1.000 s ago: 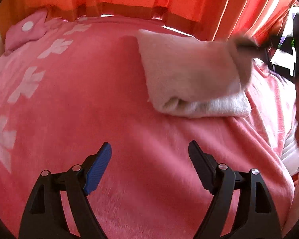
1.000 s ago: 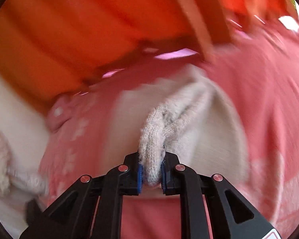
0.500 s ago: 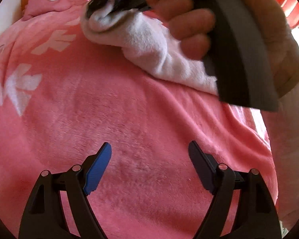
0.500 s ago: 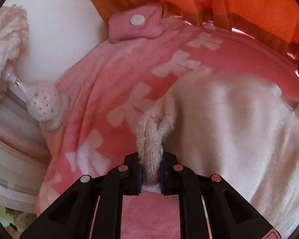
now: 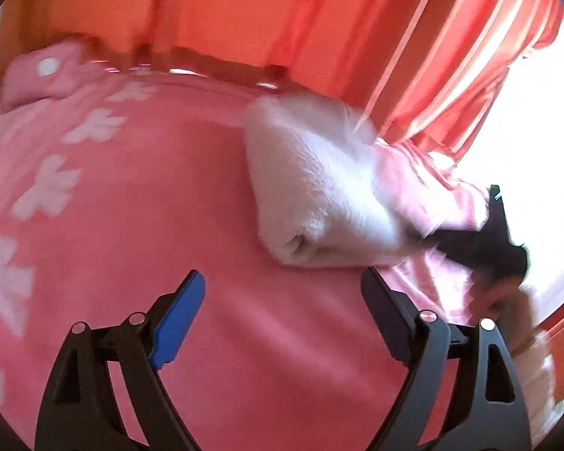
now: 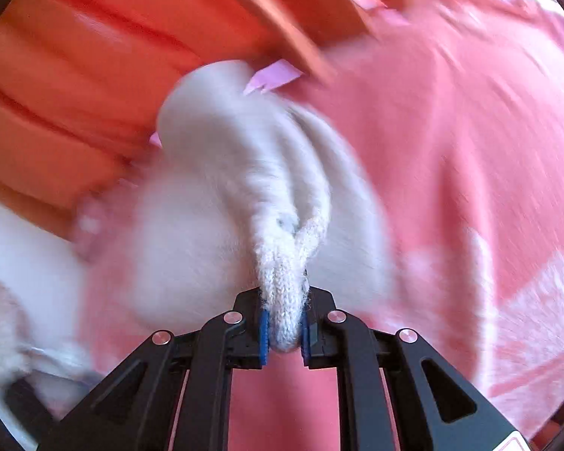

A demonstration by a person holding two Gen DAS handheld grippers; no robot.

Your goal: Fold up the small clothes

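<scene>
swung back rightward, right tongs [image 6: 284,332] apparently blurred, pinch white knit [image 6: 244,203].

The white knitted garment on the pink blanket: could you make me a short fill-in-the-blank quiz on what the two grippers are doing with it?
1. The white knitted garment is pinched by the ____ gripper.
2. The left gripper has its jaws ____, holding nothing.
3. The garment lies on a ____ blanket with pale bow shapes.
4. Behind the blanket hang ____ curtains.

Missing words: right; open; pink; orange
</scene>
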